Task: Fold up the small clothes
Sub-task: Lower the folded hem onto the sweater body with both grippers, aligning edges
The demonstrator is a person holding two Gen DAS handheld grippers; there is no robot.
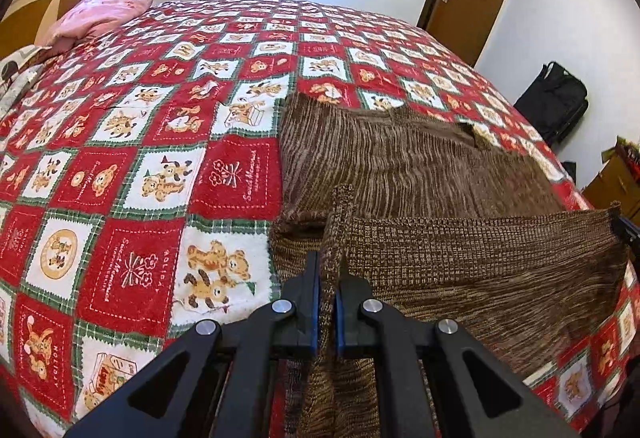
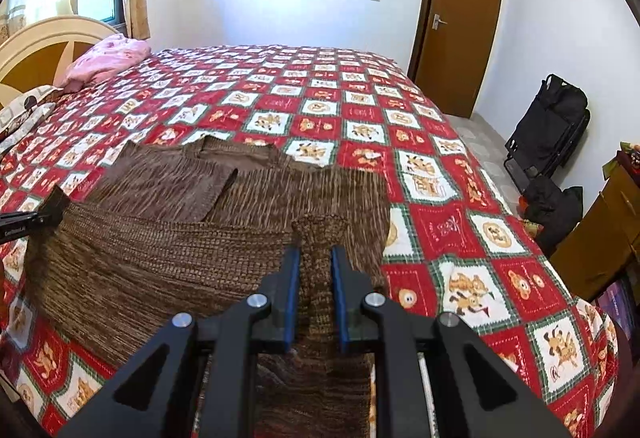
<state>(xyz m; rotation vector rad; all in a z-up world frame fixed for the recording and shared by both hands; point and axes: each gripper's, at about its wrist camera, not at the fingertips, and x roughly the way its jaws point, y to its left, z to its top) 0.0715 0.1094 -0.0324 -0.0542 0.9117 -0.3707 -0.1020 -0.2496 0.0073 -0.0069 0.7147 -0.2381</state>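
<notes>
1. No box or basket with visible contents shows; the bedspread point(image 1: 132, 166) with red and white bear squares carries a brown knit sweater point(image 1: 420, 166) and, at the upper left of both frames, a pink pillow point(image 1: 100, 14).
2. In the left wrist view the left gripper point(image 1: 328, 270) is clenched on a lifted corner of the sweater's hem at lower centre; the garment spreads to the right of it.
3. In the right wrist view the right gripper point(image 2: 314, 262) grasps the other hem corner at lower centre, with the sweater stretching left.
4. The right view alone shows the sweater's neckline clearly in mid-frame and a black bag point(image 2: 552, 118) in full by the brown door point(image 2: 460, 18).
5. Each view catches the opposite gripper only as a dark tip at the frame edge.
</notes>
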